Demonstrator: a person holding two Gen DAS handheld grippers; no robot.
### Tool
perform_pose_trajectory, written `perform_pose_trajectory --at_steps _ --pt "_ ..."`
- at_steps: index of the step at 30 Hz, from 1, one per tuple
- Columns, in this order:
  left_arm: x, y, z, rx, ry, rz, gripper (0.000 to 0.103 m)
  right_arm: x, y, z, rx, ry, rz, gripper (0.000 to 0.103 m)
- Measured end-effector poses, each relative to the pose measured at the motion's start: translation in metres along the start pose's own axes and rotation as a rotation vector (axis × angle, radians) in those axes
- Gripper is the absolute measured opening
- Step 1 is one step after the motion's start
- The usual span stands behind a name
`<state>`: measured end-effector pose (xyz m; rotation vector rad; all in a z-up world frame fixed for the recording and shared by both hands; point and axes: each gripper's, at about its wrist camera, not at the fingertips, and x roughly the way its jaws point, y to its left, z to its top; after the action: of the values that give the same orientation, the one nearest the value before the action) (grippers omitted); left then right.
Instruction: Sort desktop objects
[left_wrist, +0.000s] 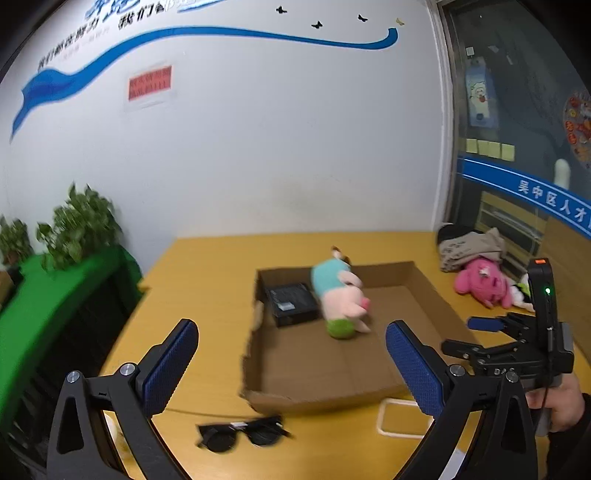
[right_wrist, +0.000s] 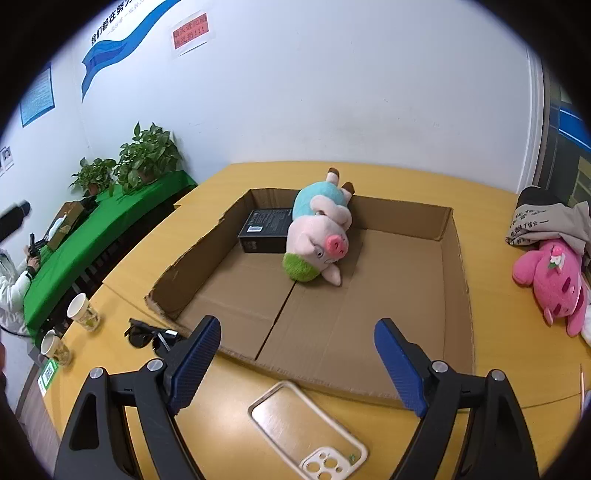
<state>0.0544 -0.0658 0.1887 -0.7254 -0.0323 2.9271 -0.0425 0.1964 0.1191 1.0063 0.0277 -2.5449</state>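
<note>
Both pairs of jaws were held wide, with nothing between them. Just below the right gripper (right_wrist: 297, 349), one clear phone case (right_wrist: 308, 432) lay on the yellow table (right_wrist: 369, 173). Past the left gripper (left_wrist: 291, 363), one pair of sunglasses (left_wrist: 242, 434) was seen. Beyond both, one cardboard tray (right_wrist: 458, 280) held one plush pig (right_wrist: 319, 230) and one black box (right_wrist: 264, 230). Right of the tray lay one pink plush (right_wrist: 554, 280), and to the left two paper cups (right_wrist: 83, 312).
</note>
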Motion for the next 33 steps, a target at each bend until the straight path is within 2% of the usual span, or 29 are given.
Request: perform_pose_trajectory --at_steps 7,14,24,26,29,31,33 --pt "0.024 -0.025 -0.036 -0.056 0.078 -0.102 0.103 -0.014 0.002 -0.014 -0.018 -0.005 -0.011 0.085" --pt "0.039 -0.039 -0.047 -0.069 0.099 -0.167 0.103 -0.018 -0.007 -0.021 0.006 0.003 -0.026 0.085" --pt "0.053 -0.031 -0.055 -0.085 0.092 -0.165 0.103 -0.002 -0.002 -0.018 0.007 0.021 -0.016 0.085" --pt "0.057 -0.026 -0.057 -0.095 0.097 -0.165 0.103 0.008 -0.001 -0.011 0.01 0.028 0.007 0.085" --pt "0.061 -0.015 -0.063 -0.125 0.109 -0.166 0.103 0.035 -0.007 0.014 0.053 0.043 0.091 0.085" --pt "0.063 -0.007 -0.067 -0.143 0.116 -0.158 0.103 0.068 -0.013 0.039 0.094 0.081 0.125 0.085" --pt "0.064 0.002 -0.071 -0.17 0.121 -0.152 0.103 0.111 -0.019 0.063 0.109 0.13 0.124 0.085"
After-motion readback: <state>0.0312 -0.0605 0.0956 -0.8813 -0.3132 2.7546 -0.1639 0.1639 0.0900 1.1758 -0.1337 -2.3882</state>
